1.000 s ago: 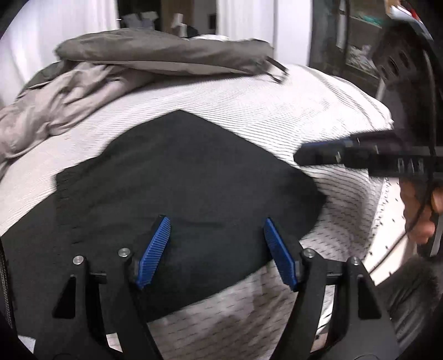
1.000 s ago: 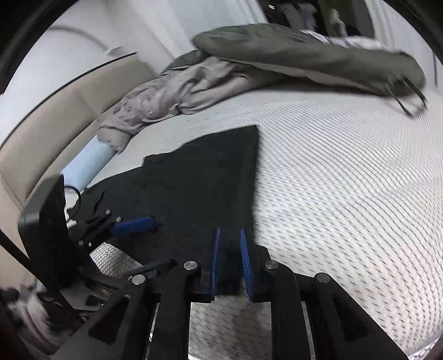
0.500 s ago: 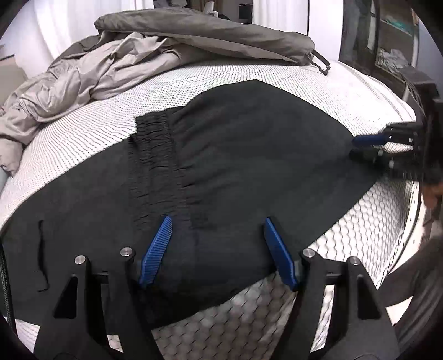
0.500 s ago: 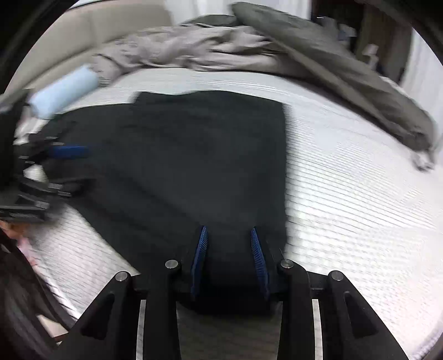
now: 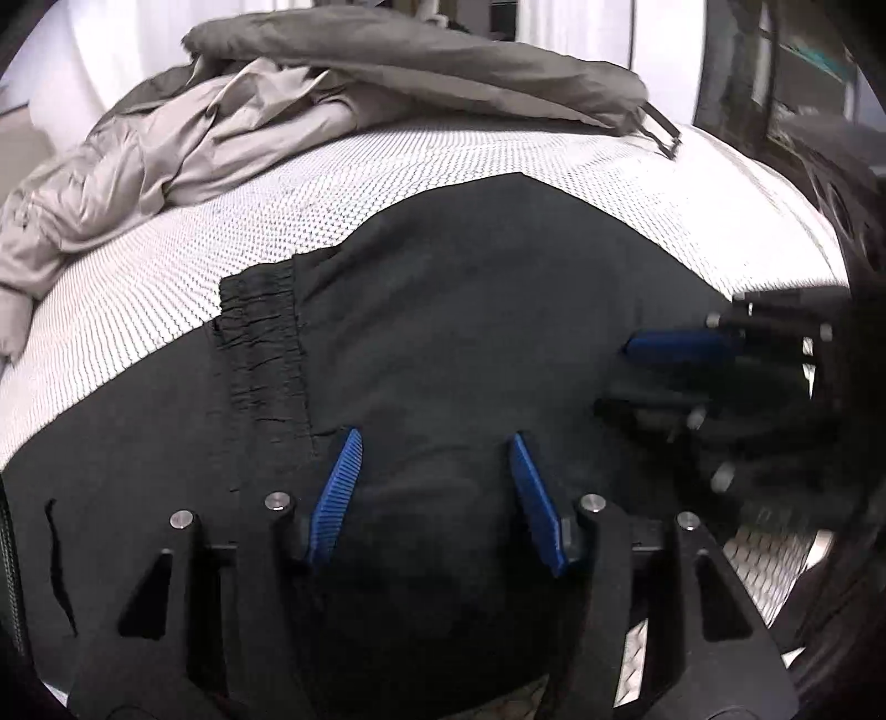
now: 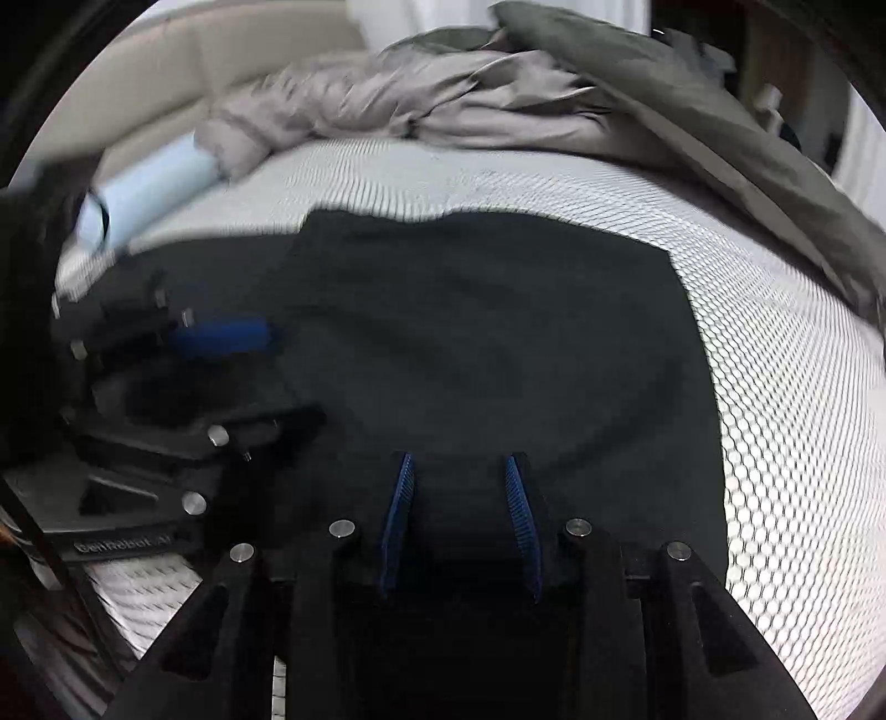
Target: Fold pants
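Note:
The black pants (image 5: 470,310) lie folded flat on the white mesh bed (image 5: 454,155); the gathered waistband (image 5: 266,343) shows at the left. My left gripper (image 5: 434,443) is open and empty, low over the near edge of the pants. It also shows at the left of the right wrist view (image 6: 221,365). My right gripper (image 6: 459,465) is open and empty over the pants (image 6: 487,332) near their front edge. It also shows at the right of the left wrist view (image 5: 664,376).
A grey duvet (image 5: 387,66) and crumpled grey jacket (image 5: 138,166) lie heaped along the far side of the bed. A light blue roll (image 6: 149,188) lies at the left by the beige headboard (image 6: 221,50). The bed's front edge (image 6: 144,603) is close below me.
Both grippers have moved in over the pants and toward each other. The right gripper's jaws have opened from nearly shut a second ago.

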A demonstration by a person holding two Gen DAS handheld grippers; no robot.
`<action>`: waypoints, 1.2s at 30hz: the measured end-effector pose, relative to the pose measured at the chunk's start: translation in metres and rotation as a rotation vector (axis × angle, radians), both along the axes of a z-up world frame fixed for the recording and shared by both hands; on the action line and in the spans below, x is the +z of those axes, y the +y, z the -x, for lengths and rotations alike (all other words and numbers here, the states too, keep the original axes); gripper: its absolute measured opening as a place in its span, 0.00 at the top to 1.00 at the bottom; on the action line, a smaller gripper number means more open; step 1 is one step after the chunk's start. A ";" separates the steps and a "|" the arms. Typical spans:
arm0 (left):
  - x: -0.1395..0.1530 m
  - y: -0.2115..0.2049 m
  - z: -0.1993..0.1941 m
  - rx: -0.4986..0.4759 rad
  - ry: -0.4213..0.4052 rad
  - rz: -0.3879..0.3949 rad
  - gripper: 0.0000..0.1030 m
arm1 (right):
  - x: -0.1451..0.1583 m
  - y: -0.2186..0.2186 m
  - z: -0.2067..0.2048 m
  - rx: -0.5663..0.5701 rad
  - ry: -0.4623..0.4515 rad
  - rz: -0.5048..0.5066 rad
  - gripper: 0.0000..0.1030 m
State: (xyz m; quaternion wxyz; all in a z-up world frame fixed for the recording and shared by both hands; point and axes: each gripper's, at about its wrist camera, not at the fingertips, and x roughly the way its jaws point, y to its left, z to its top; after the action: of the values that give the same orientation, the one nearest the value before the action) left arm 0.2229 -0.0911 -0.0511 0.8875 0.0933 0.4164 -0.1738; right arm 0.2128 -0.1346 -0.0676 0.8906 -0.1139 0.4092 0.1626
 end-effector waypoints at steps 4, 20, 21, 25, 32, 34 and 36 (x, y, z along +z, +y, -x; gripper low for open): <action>0.001 0.024 0.009 -0.006 0.009 0.044 0.44 | 0.004 -0.035 0.005 -0.091 -0.015 0.068 0.66; 0.010 0.037 -0.010 0.070 0.037 0.048 0.42 | 0.004 -0.019 -0.026 -0.122 -0.008 0.132 0.60; 0.010 0.044 -0.001 0.092 0.022 0.027 0.42 | 0.005 -0.024 -0.024 -0.148 -0.025 0.168 0.60; 0.016 0.076 0.022 0.152 0.044 0.086 0.42 | 0.006 -0.045 -0.013 -0.199 -0.070 0.196 0.54; 0.055 0.197 0.077 0.483 -0.026 0.210 0.25 | 0.034 -0.077 0.001 -0.308 -0.139 -0.043 0.14; 0.058 0.233 0.095 0.582 -0.053 0.213 0.22 | 0.043 -0.086 0.005 -0.330 -0.138 -0.108 0.13; 0.057 0.273 0.113 0.700 -0.082 0.218 0.22 | 0.046 -0.094 0.006 -0.352 -0.142 -0.147 0.13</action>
State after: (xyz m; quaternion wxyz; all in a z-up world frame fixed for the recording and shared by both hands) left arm 0.1104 0.1820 0.0062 0.9139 -0.1431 0.3663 0.1011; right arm 0.2063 -0.2286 -0.0218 0.9378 0.0134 0.3460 0.0255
